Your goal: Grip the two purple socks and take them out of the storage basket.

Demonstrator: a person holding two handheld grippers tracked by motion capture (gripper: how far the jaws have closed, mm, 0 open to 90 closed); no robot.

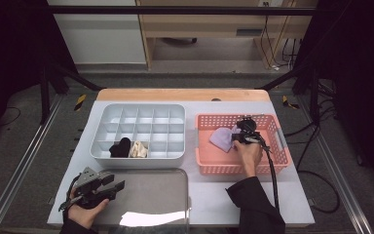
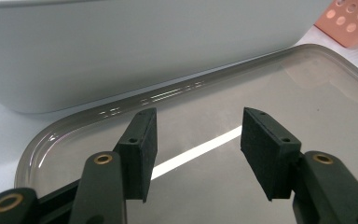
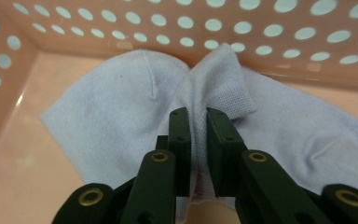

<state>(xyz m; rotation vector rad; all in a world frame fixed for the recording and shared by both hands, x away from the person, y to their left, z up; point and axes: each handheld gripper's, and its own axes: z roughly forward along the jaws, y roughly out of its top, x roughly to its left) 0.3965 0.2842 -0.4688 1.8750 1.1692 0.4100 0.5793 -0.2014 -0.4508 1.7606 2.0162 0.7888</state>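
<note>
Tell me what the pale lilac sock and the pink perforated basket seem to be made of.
The pale lilac sock looks like soft knitted fabric, matte, with a fine mesh weave and folds where the right tongs pinch it. The pink perforated basket looks like moulded plastic, smooth and slightly glossy, with even round holes.

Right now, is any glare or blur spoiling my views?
High view: bright glare patch on the tray near edge, surroundings dark. Left gripper view: a light streak reflects on the tray between the open jaws. Right gripper view: lavender sock sharp, evenly lit.
</note>
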